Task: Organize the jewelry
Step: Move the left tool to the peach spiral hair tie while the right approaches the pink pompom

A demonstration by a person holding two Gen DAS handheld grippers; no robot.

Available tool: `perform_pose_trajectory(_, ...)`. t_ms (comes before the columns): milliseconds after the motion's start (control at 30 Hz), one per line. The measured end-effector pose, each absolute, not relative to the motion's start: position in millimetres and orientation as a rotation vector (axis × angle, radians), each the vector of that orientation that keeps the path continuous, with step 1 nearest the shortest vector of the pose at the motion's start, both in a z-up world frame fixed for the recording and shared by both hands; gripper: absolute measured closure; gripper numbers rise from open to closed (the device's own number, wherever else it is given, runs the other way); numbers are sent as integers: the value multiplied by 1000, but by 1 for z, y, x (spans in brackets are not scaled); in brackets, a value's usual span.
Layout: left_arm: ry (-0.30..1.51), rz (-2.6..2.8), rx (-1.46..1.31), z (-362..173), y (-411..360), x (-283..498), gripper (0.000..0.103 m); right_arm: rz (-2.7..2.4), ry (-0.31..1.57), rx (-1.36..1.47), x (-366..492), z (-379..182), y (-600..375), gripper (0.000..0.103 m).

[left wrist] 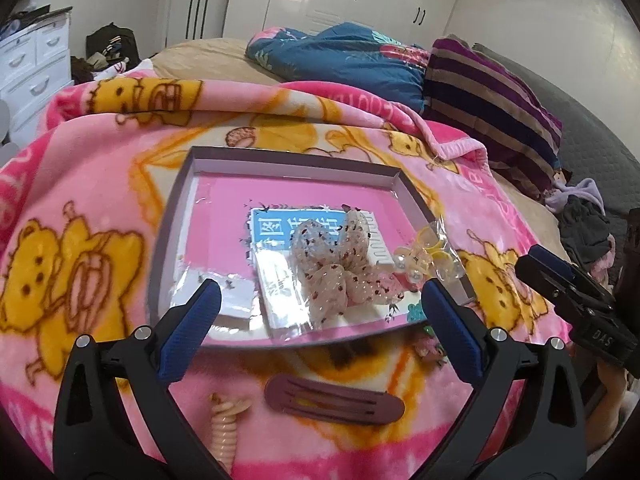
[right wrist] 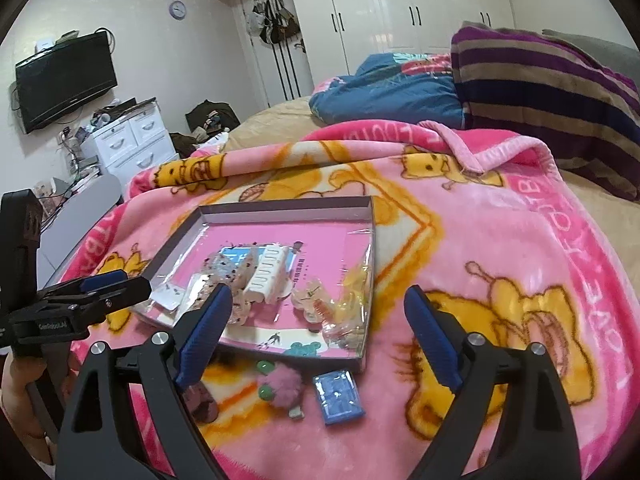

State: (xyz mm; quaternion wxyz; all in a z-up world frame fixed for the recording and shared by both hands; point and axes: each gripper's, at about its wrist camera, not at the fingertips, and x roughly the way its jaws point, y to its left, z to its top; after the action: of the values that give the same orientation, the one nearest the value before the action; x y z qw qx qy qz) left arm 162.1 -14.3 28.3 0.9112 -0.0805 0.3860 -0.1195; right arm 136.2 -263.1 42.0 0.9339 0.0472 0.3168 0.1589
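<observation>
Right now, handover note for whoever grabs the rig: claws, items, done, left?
Left claw: open, empty, over the tray's near edge.
Right claw: open, empty, near the tray's front right corner.
In tray: speckled bow, white clip, bagged yellow pieces.
Still on the blanket: maroon clip, spiral tie, pink pompom, blue packet.
Left: move those four into the tray.

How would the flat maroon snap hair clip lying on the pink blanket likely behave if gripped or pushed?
The flat maroon snap hair clip looks thin and rigid, so probably light and stiff. It lies flat on the plush pink blanket, so sliding fingers under it may be awkward. It seems unlikely to roll.
</observation>
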Motion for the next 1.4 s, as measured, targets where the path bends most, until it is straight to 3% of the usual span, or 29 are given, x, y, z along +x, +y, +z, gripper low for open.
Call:
perform_pose_trajectory(767,829,-111,-186,14,38,105,9,414,683,11,87,27,-249,14)
perform_pose_trajectory(1400,899,-132,-75,-13,22,92,9,486,758,-19,76,3,-226,14)
